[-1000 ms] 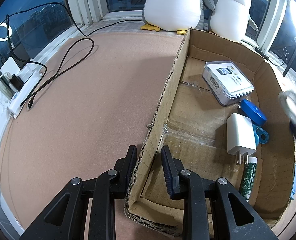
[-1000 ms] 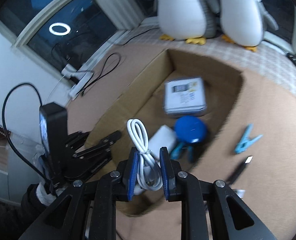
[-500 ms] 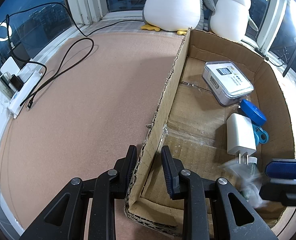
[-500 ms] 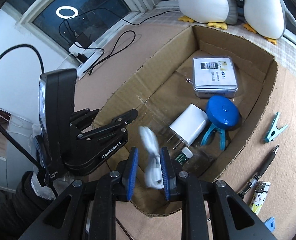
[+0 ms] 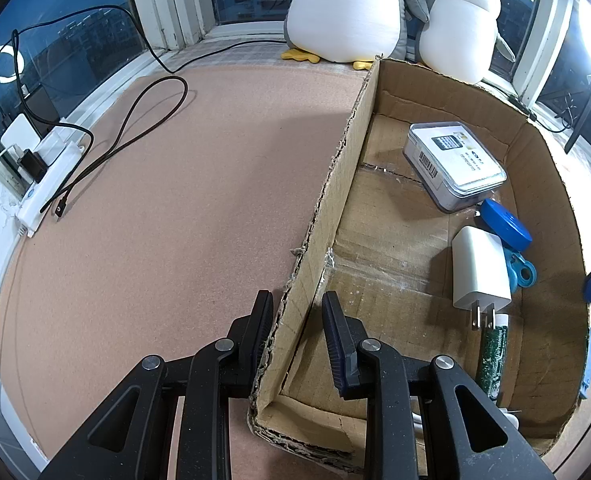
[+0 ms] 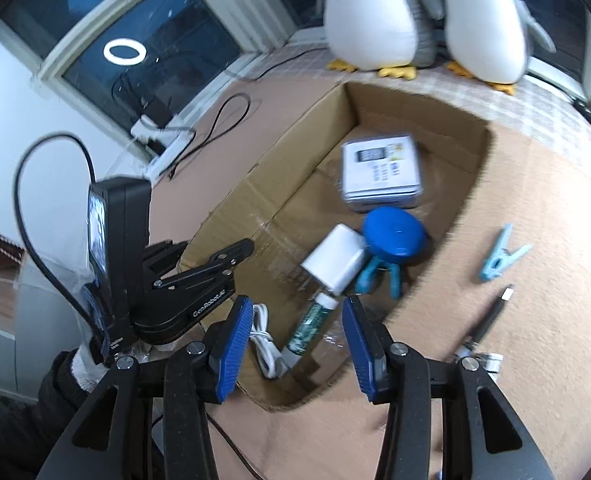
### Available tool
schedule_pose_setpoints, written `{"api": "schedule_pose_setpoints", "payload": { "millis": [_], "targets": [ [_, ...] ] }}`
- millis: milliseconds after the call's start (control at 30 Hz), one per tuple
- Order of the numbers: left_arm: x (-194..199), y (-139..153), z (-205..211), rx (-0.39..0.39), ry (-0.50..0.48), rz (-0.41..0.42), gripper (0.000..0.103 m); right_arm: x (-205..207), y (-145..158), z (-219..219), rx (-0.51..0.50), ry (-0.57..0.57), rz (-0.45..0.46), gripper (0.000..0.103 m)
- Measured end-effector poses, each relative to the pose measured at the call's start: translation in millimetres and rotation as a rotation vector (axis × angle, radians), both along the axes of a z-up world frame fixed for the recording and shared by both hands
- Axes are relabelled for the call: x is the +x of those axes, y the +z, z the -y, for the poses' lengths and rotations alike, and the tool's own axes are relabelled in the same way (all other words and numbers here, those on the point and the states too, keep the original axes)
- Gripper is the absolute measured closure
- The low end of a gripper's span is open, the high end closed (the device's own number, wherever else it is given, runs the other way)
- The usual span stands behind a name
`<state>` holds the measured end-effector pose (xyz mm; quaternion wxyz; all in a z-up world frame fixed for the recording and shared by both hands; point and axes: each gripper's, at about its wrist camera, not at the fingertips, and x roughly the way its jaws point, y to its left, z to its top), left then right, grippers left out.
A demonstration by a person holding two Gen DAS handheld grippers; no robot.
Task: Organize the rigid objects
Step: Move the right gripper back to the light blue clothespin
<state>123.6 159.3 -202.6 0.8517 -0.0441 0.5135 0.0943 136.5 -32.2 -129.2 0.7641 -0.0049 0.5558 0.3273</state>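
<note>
From the left wrist view we see the left hand-held gripper [image 5: 297, 334] clamped shut on the near side wall of the cardboard box [image 5: 335, 184], one finger outside the wall and one inside. Inside the box, toward its far end, lies a grey tin case [image 5: 453, 166]; nearer to us along the box's right wall come a blue round disc [image 5: 505, 226], a white charger [image 5: 479, 268] with its prongs pointing our way, a teal clip [image 5: 521, 274] partly under the charger, and a green tube [image 5: 493, 354] by the near wall. Two plush penguins [image 5: 347, 8] sit beyond the box's far end, and a power strip [image 5: 47, 178] lies well to the left of the box. From the right wrist view, the right hand-held gripper [image 6: 297, 338] hangs over the box's near corner, its blue-padded jaws opening with nothing pressed between them; a coiled white cable [image 6: 263, 340] lies on the box floor below, just beside the green tube. Outside the box, on the tabletop [image 6: 535, 208] to its right, we find a light blue clothespin [image 6: 501, 254] and a dark pen [image 6: 489, 320], both apart from the box wall.
</note>
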Motion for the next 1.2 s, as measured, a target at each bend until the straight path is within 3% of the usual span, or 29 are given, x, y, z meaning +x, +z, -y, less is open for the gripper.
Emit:
{"api": "schedule_pose_setpoints", "payload": {
  "millis": [300, 533, 833, 1200],
  "targets": [
    [-0.3, -0.2, -0.2, -0.001, 0.000, 0.001, 0.075, 26.4, 10.5, 64.8, 0.008, -0.240, 0.020, 0.060],
    [0.3, -0.2, -0.4, -0.008, 0.002, 0.003, 0.075, 54.6, -10.1, 93.0, -0.037, -0.382, -0.058, 0.060],
    [0.1, -0.7, -1.1, -0.015, 0.002, 0.004, 0.075, 83.9, -40.5, 93.9, -0.116, -0.430, -0.103, 0.060],
    [0.2, -1.3, -2.5, -0.021, -0.001, 0.006, 0.075, 103.3, -58.6, 78.0, -0.209, -0.420, -0.094, 0.060]
  ]
}}
